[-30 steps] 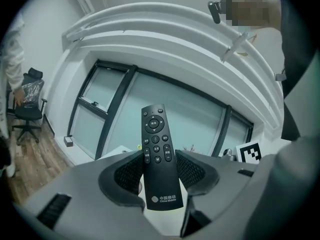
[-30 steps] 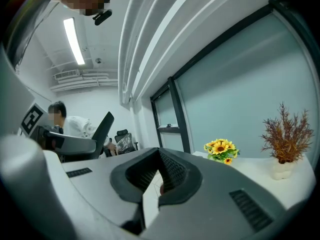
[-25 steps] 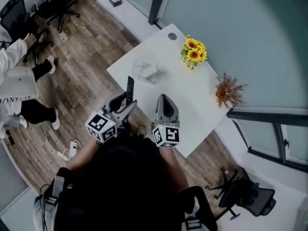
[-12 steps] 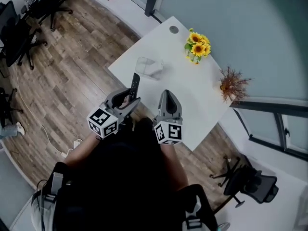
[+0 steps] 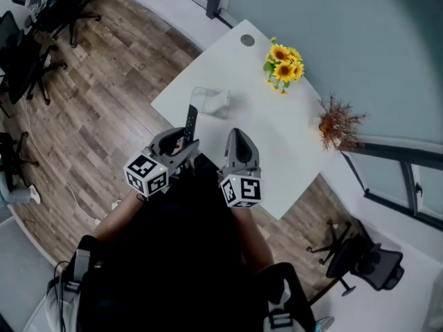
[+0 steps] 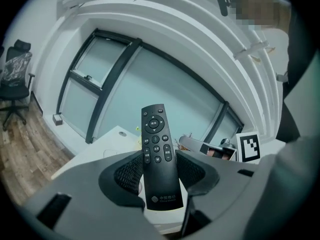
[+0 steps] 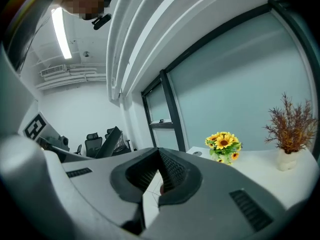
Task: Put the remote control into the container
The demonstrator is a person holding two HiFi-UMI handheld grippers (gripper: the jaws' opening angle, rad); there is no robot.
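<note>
A black remote control (image 6: 159,154) stands up between the jaws of my left gripper (image 6: 161,173), which is shut on its lower half. In the head view the remote control (image 5: 190,122) sticks out past my left gripper (image 5: 178,144) over the near-left edge of the white table (image 5: 277,158). A clear container (image 5: 210,101) sits on the table just beyond the remote's tip. My right gripper (image 5: 237,144) hovers beside the left one, over the table's near edge. In the right gripper view my right gripper (image 7: 157,176) is shut with nothing in it.
A pot of sunflowers (image 5: 280,63) stands at the table's far edge, and a vase of dried twigs (image 5: 336,126) at its right corner. A round grommet (image 5: 247,40) marks the far corner. Office chairs (image 5: 31,33) stand on the wooden floor to the left.
Both grippers have shifted a little toward the table, and the remote's tip now lies closer to the clear container. The person at the far left is out of the picture.
</note>
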